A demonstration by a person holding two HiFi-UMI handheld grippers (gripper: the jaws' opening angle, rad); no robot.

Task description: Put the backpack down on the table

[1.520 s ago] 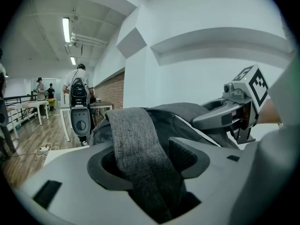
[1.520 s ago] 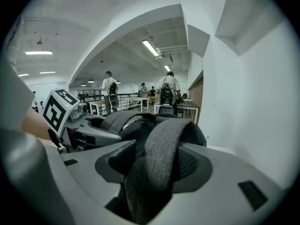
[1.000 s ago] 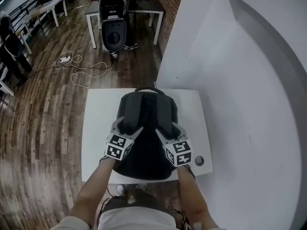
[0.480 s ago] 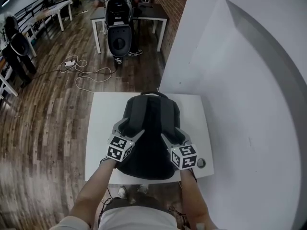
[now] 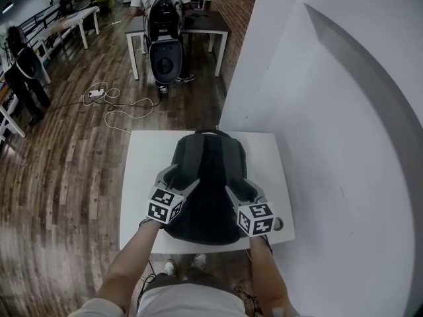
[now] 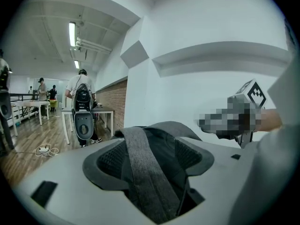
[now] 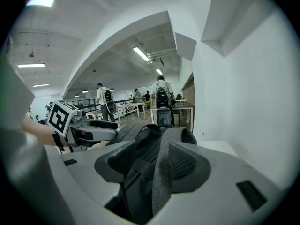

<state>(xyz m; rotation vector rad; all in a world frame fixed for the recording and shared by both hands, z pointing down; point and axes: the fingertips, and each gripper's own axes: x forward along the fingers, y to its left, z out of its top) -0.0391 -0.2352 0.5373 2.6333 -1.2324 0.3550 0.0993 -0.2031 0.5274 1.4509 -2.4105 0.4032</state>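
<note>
A dark grey backpack [image 5: 208, 200] lies flat on the small white table [image 5: 142, 170], straps up, its top handle at the far edge. My left gripper [image 5: 177, 179] is over the left shoulder strap and my right gripper [image 5: 239, 187] over the right one. In the left gripper view the grey strap [image 6: 143, 172] runs between the pads [image 6: 110, 161], which stand wider apart than the strap. In the right gripper view the other strap [image 7: 161, 172] passes between the pads [image 7: 185, 163] in the same way, close to the right pad. Both grippers look open around the straps.
A white wall [image 5: 330, 111] rises just right of the table. A round fitting [image 5: 277, 224] sits in the table's near right corner. On the wooden floor [image 5: 66, 170] lie cables [image 5: 115, 104]. A person [image 5: 162, 18] wearing a backpack stands by a dark table further back.
My right gripper has slid slightly toward me along its strap. The backpack stays flat on the table. The head view has shifted a little.
</note>
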